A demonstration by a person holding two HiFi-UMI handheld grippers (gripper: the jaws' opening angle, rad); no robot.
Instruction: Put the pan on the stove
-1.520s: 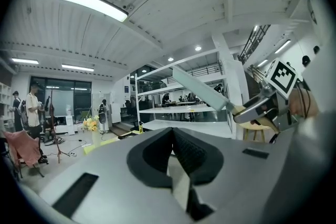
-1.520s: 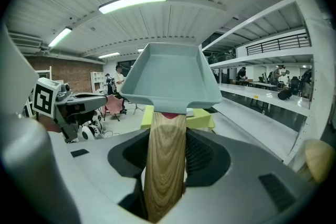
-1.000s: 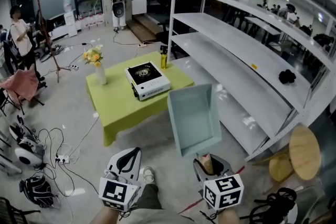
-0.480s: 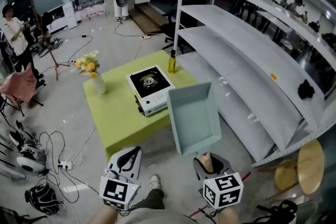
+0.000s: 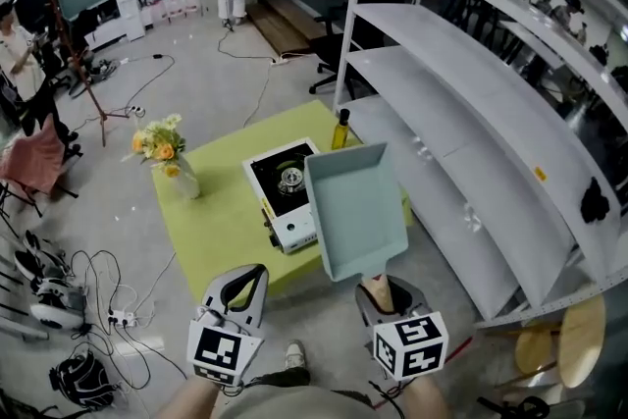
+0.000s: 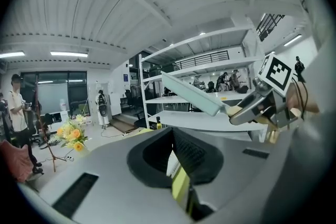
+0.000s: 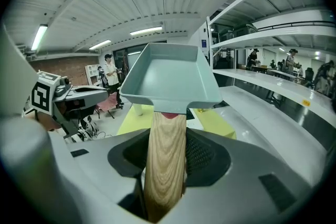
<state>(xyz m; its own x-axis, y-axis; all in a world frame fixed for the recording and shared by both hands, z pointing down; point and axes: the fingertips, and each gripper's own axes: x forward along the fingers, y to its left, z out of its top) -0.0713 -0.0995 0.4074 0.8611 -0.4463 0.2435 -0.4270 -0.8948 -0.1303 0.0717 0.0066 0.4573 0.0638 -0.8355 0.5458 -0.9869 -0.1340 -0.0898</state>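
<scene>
Right tool (image 5: 385,299) clenched on the light wooden handle (image 7: 164,157) of a pale blue-green, square, shallow metal pan (image 5: 355,211). The right gripper view shows the grained handle filling the gap between the two dark pads. The pan body stands out beyond the jaws, and its open side faces up.

Left tool (image 5: 240,288) carries nothing. Its jaws stand a little apart in the left gripper view, and only the bench shows through the narrow gap.

The pan is held in the air on the near right side of the yellow-green bench (image 5: 216,221). It is not yet set down. From the head view its left edge overlaps the right side of the white portable gas stove with a black top (image 5: 285,186), but I cannot tell how high above the stove it sits.

Beyond the stove stands a slim yellow bottle (image 5: 340,128), and a white vase of orange and yellow flowers (image 5: 162,152) stands at the bench's left. White shelving (image 5: 461,113) runs along the right.

I judge the pan stiff and fairly light. Its weight sits well ahead of the grip, so it will tend to droop at the far end. The smooth wood may roll between the pads. I would take hold on the handle close to the pan body and keep the base level over the burner.
</scene>
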